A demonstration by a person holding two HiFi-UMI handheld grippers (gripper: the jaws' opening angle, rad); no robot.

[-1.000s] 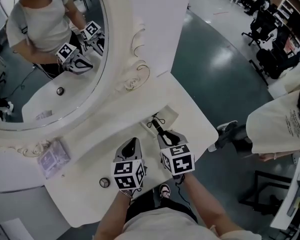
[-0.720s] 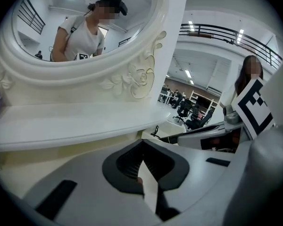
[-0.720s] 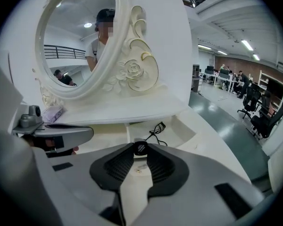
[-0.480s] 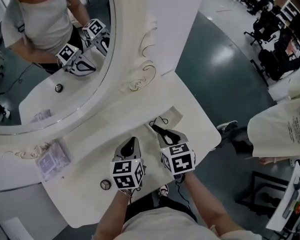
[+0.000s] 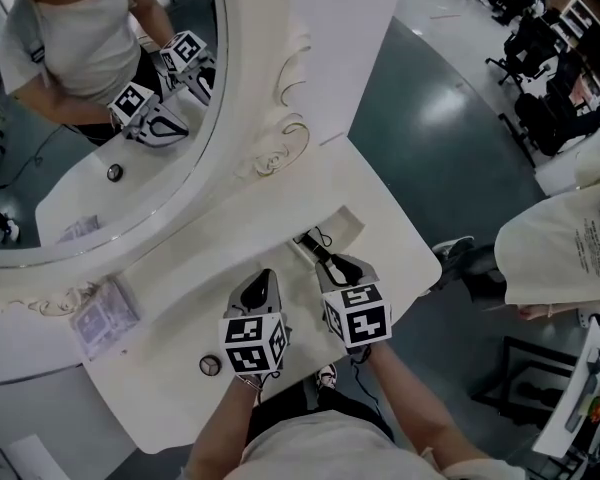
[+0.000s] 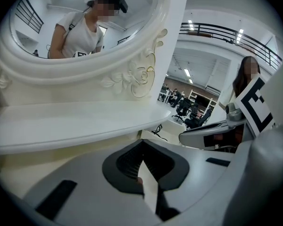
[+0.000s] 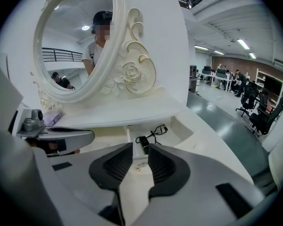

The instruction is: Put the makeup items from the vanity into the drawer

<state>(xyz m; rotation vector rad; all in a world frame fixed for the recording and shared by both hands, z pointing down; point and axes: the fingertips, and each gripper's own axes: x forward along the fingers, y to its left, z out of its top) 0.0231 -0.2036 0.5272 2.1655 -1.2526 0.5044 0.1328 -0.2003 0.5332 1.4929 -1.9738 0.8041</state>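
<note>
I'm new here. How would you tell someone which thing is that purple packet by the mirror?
Find the big oval mirror and follow its carved frame down to the narrow ledge at its lower left. The packet lies flat there, lilac with a pale pattern. It is the only coloured thing on the white vanity; the small round item sits lower, on the tabletop.

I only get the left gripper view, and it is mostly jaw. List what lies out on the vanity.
Observer: A small round item lies on the tabletop, beside the left gripper, on its left.
Operator: Now check the shelf.
Observer: A clear packet lies on the shelf under the mirror, far to the left.
Operator: Report the right gripper.
Observer: The right gripper has just been opening its jaws; nothing is between them.
</note>
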